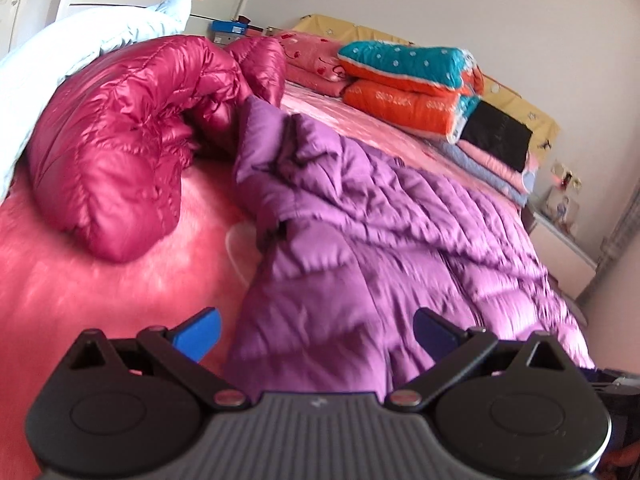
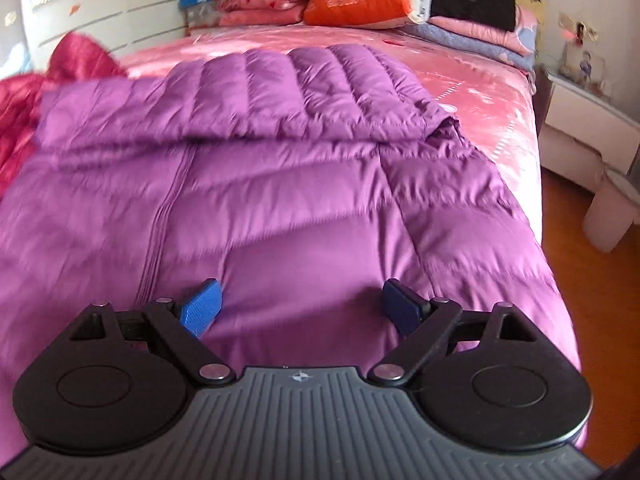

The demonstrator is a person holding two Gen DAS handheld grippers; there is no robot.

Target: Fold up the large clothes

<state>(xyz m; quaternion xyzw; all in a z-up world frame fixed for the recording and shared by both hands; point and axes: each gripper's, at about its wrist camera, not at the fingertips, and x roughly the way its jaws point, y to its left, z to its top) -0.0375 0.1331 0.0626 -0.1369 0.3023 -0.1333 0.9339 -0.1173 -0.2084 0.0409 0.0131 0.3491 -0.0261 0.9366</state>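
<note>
A purple quilted down jacket point(image 1: 380, 232) lies spread on the pink bed point(image 1: 80, 280), its far part rumpled. In the right wrist view the purple jacket point(image 2: 280, 168) shows a zipper seam down its left half and a fold across the top. My left gripper point(image 1: 316, 332) hovers open over the jacket's near left edge, nothing between its blue pads point(image 1: 200, 336). My right gripper point(image 2: 300, 304) is open too, just above the jacket's near hem, its pads point(image 2: 202, 306) apart and empty. A magenta down jacket point(image 1: 128, 152) lies bunched to the left.
Folded orange and teal quilts point(image 1: 412, 80) and pink bedding point(image 2: 476, 28) with a black item are stacked at the headboard. A light blue cloth point(image 1: 80, 48) lies far left. A white nightstand point(image 2: 580, 120) and a bin point(image 2: 612, 208) stand on the wooden floor right of the bed.
</note>
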